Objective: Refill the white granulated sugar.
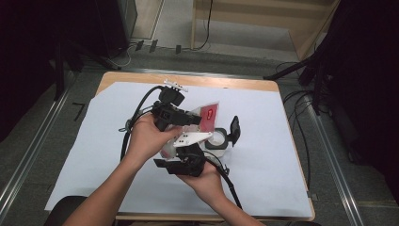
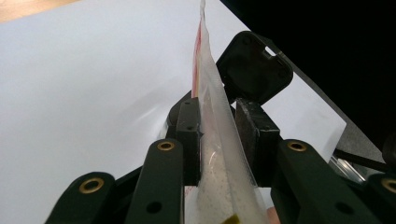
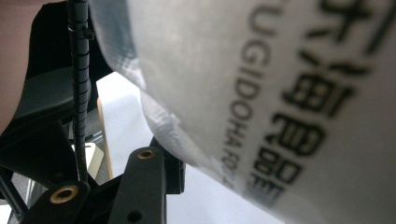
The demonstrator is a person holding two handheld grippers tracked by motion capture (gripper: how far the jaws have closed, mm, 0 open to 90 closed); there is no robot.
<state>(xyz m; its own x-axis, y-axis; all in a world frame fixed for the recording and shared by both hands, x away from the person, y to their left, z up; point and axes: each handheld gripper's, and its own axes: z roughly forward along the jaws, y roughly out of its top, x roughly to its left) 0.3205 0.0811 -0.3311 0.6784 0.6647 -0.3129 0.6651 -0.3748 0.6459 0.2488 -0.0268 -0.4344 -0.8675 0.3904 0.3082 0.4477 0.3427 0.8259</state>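
Pouring step: left tongs [image 1: 200, 120] clamp the salt pouch [image 2: 212, 140]; right tongs [image 3: 154, 163] grip its base. Next, tip toward the jar [image 1: 217, 137] at 3 o'clock.

You are seated at a recording station in a lab or workshop room, not a home. The small wooden counter [image 1: 263, 85] before you is draped in a plain white sheet [image 1: 263, 160], a staged work surface. Black cables [image 1: 301, 127] snake over the grey floor [image 1: 42, 141] on your right, and plugs lie at the counter's far edge [image 1: 153, 45]. Dark stand legs [image 1: 291, 70] and black equipment flank the counter on both sides, and metal rails [image 1: 336, 174] run along the floor. A bare light-wood frame [image 1: 306, 40] stands beyond, with dim surroundings closing in around the lit counter.
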